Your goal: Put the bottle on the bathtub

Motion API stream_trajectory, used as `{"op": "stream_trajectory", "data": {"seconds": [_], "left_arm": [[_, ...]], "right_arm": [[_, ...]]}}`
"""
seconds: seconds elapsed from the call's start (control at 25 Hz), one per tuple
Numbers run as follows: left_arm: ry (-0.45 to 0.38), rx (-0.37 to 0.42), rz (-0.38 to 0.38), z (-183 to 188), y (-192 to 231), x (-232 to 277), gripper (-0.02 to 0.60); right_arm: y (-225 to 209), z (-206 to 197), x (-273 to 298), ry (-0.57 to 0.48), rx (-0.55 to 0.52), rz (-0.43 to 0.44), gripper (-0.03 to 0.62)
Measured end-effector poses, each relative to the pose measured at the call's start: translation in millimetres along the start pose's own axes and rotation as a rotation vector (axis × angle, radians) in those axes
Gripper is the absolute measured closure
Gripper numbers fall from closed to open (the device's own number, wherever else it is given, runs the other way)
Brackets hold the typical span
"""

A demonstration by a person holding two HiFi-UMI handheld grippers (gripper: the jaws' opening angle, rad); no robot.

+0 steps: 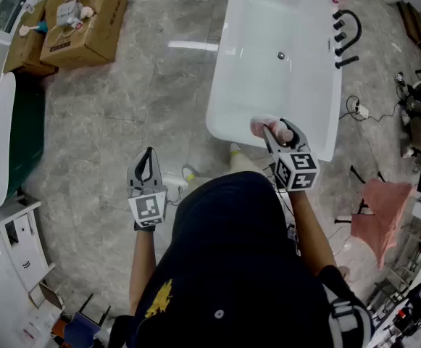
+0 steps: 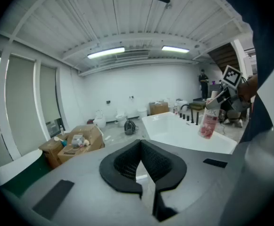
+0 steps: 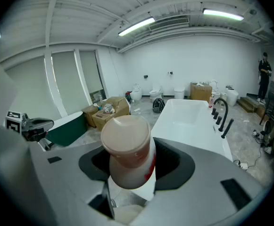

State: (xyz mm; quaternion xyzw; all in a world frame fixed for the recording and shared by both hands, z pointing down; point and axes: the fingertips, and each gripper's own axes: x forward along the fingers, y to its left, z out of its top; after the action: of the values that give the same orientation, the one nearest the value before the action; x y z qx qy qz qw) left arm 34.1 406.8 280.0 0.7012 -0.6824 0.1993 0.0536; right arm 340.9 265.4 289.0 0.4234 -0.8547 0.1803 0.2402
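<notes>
**Bottle held over the near end of the bathtub**

We are gripping the bottle in the right tool, just right of the middle of the head view. In the right gripper view the tool's two black pads are pressing on either side of the bottle's body. A pale rounded end is facing the camera, and red is showing lower down on the bottle. The bottle is sitting over the near rim of the white bathtub, which is stretching away toward the top of the frame. In the left gripper view, the bottle is showing at the right, roughly upright, with pink in its lower part. Its base is close to the tub's edge, but we cannot tell whether the two are touching.

The left tool is hanging over the grey stone floor in the lower left of the head view, well apart from the tub. Its jaws are closed tip to tip, with nothing between them. Only the floor is showing through the hollow behind the tips.

Black tap fittings are standing on the tub's right rim near the top right. Cardboard boxes are lying in the upper left, and a pink cloth is lying at the right edge.
</notes>
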Motion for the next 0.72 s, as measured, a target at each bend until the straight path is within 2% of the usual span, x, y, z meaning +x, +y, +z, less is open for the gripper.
{"op": "stream_trajectory", "data": {"seconds": [0.16, 0.36, 0.52, 0.72], "left_arm": [[-0.077, 0.05, -0.04, -11, 63, -41, 0.563], [-0.167, 0.046, -0.076, -14, 120, -66, 0.563], [-0.195, 0.048, -0.127, -9, 144, -49, 0.563], [-0.227, 0.084, -0.2, 14, 155, 0, 0.563]], "right_arm": [[77, -7, -1, 0.026, 0.054, -0.045, 0.378], [146, 6, -5, 0.016, 0.047, -0.098, 0.378], [170, 21, 0, -0.007, 0.04, -0.134, 0.378], [164, 33, 32, -0.034, 0.135, -0.18, 0.378]]}}
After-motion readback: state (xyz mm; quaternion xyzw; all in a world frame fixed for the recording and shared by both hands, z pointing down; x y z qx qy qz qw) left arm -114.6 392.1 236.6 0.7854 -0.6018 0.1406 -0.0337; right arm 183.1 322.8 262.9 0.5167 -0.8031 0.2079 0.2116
